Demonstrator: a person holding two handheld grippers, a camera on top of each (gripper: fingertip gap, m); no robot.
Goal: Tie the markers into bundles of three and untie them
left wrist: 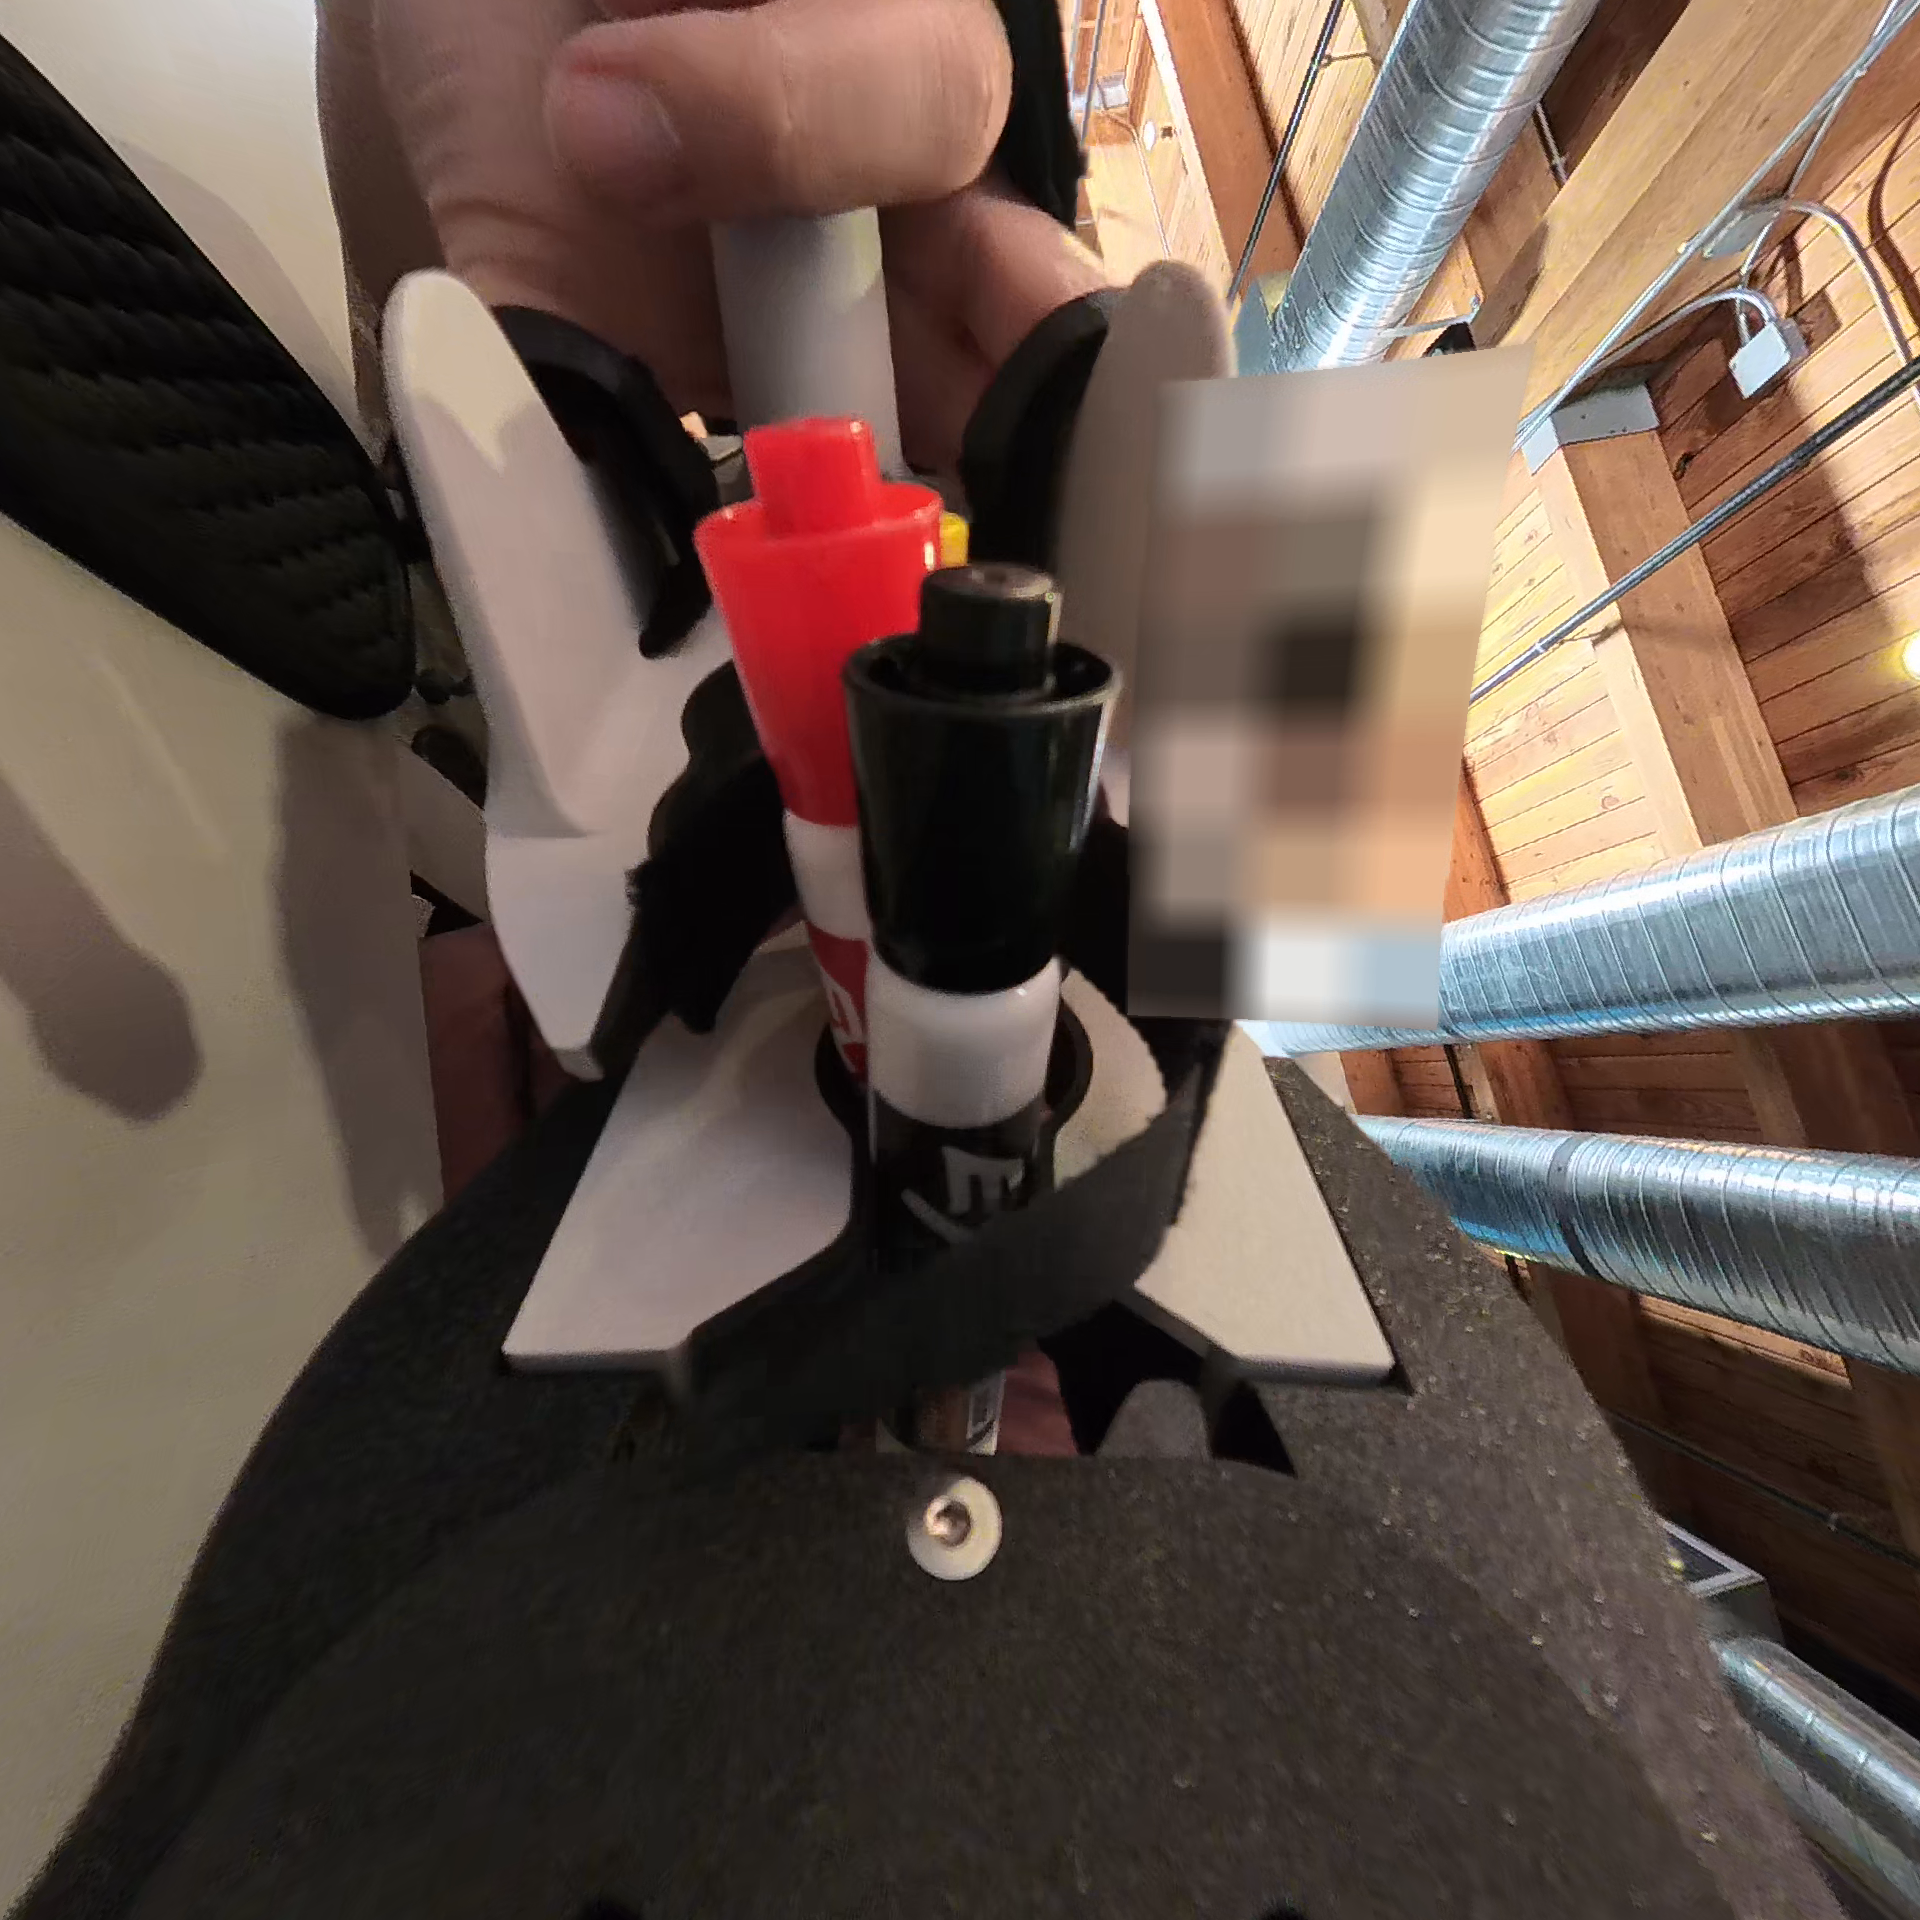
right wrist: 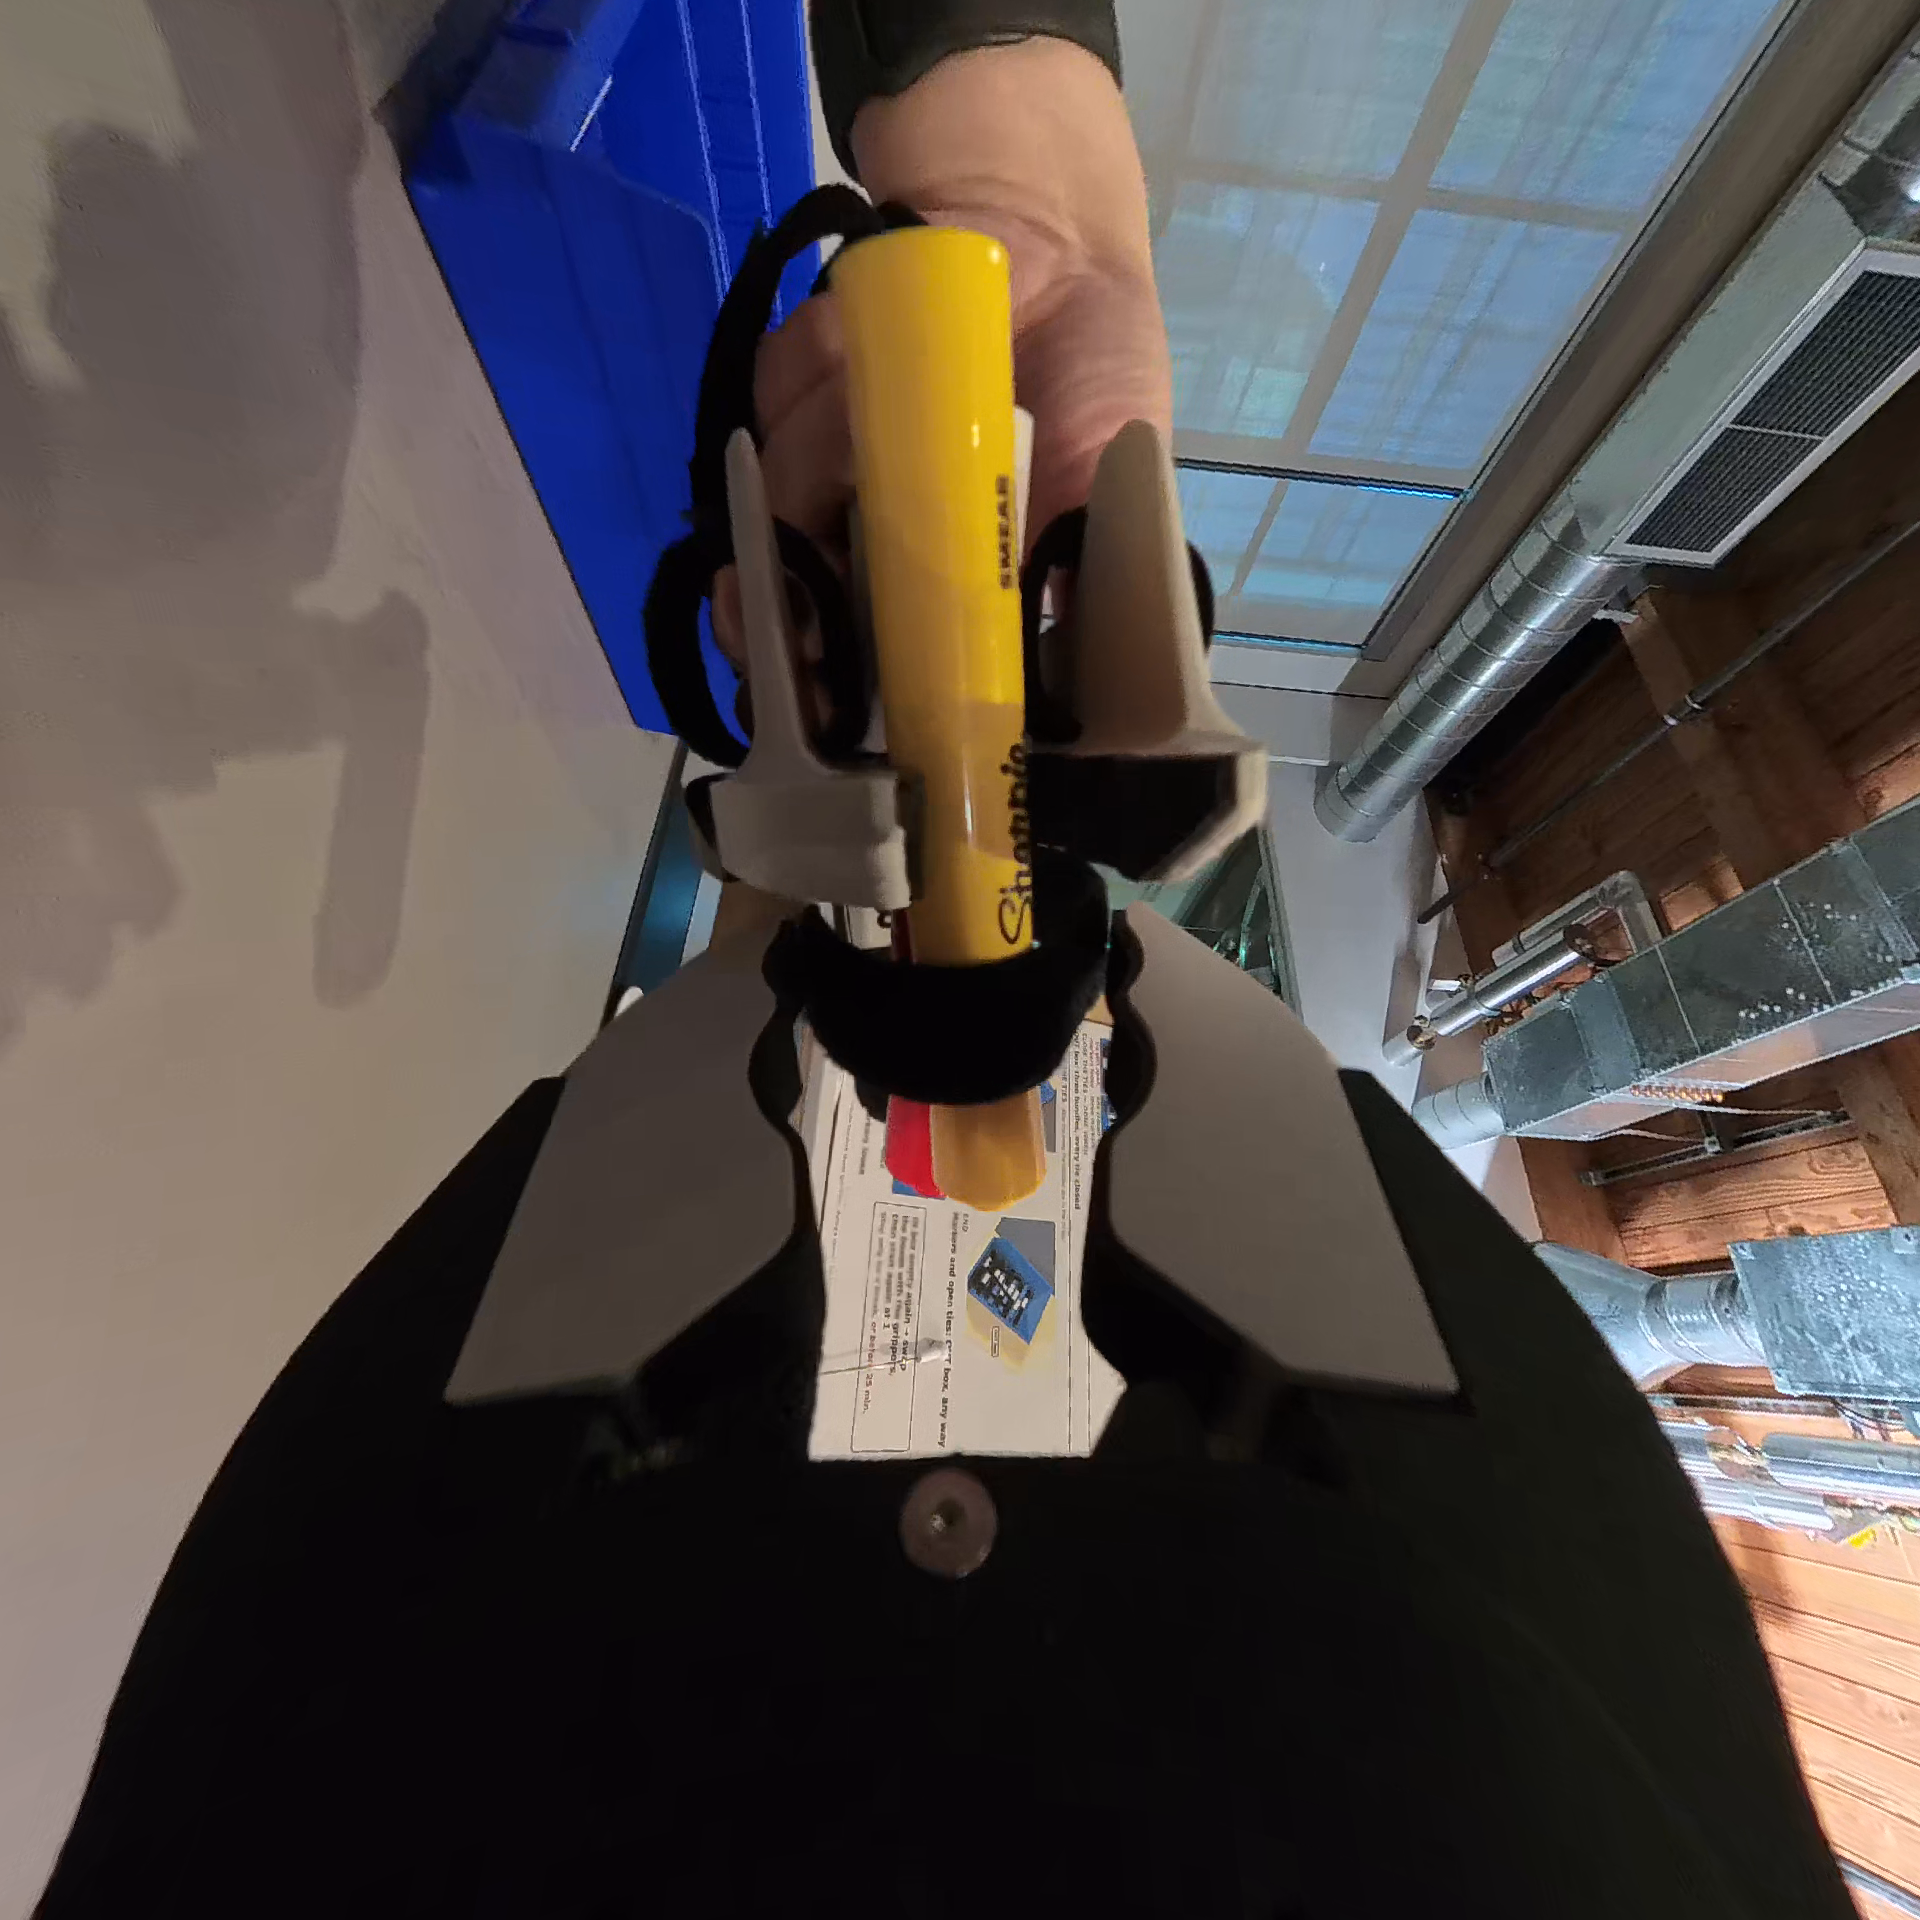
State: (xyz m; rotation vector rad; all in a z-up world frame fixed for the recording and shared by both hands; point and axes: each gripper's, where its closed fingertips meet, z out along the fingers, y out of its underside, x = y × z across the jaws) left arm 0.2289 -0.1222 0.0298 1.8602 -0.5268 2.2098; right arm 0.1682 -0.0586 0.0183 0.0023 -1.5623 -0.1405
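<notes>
A bundle of markers is held between my two grippers, which face each other. The left wrist view shows a red-capped marker (left wrist: 821,644), a black-capped marker (left wrist: 966,790), a sliver of yellow behind them and a grey barrel (left wrist: 805,312). A black strap (left wrist: 987,1278) runs round them. My left gripper (left wrist: 935,1049) is shut on the bundle. In the right wrist view the yellow marker (right wrist: 935,571) lies on top, with the black strap (right wrist: 935,1039) wrapped round the bundle between the fingers of my right gripper (right wrist: 945,966). The left gripper (right wrist: 966,831) clamps the bundle farther along.
A blue bin (right wrist: 623,312) stands on the white surface behind the hand (right wrist: 1070,312). A printed sheet (right wrist: 935,1330) lies under the bundle. A black woven object (left wrist: 156,416) is at the left. Metal ducts (left wrist: 1662,935) and wooden beams fill the right side. The tips of one gripper are about 8 centimeters away from the tips of the other.
</notes>
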